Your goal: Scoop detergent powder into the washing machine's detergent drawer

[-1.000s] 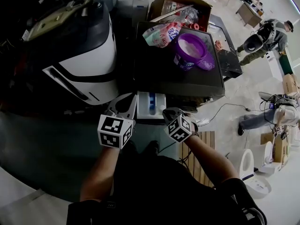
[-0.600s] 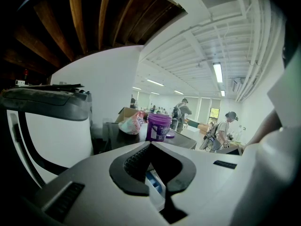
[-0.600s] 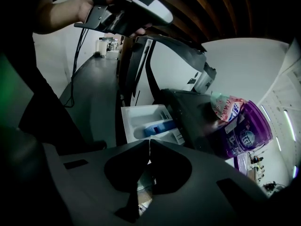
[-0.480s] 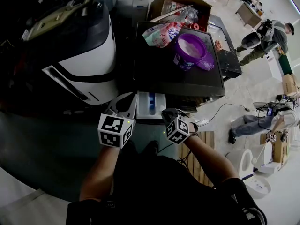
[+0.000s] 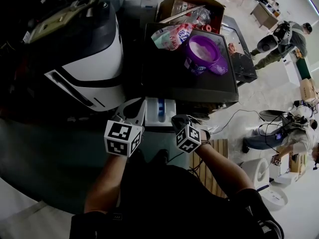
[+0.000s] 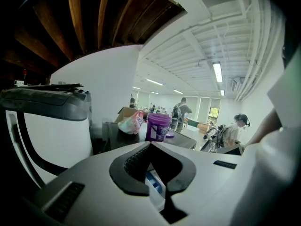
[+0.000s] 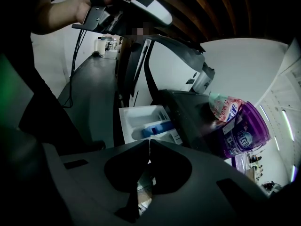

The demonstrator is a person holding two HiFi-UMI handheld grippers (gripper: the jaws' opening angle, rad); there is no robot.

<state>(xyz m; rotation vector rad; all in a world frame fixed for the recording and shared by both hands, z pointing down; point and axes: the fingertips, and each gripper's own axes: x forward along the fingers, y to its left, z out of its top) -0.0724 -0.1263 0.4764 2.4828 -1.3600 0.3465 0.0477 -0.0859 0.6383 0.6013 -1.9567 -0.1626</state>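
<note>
The white detergent drawer [image 5: 159, 111] with a blue insert stands pulled out from the front of the dark washing machine [image 5: 164, 81]. On the machine's top is an open purple tub of white powder [image 5: 202, 51] with its lid [image 5: 219, 66] beside it. My left gripper [image 5: 133, 106] hovers at the drawer's left edge, jaws shut and empty, tips touching [image 6: 150, 142]. My right gripper [image 5: 180, 119] is at the drawer's right front corner, also shut with nothing held [image 7: 149, 140]. In the right gripper view the drawer [image 7: 148, 121] lies just beyond the tips and the tub [image 7: 242, 131] sits to the right.
A pink and white bag [image 5: 172, 36] lies behind the tub, with an open cardboard box [image 5: 192, 6] further back. A large white and black machine [image 5: 84, 49] stands to the left. A cable [image 5: 234, 114] runs across the floor at right, where people work in the background.
My right gripper has shifted slightly left and toward the drawer. The left gripper has barely moved. People in the background have moved about.
</note>
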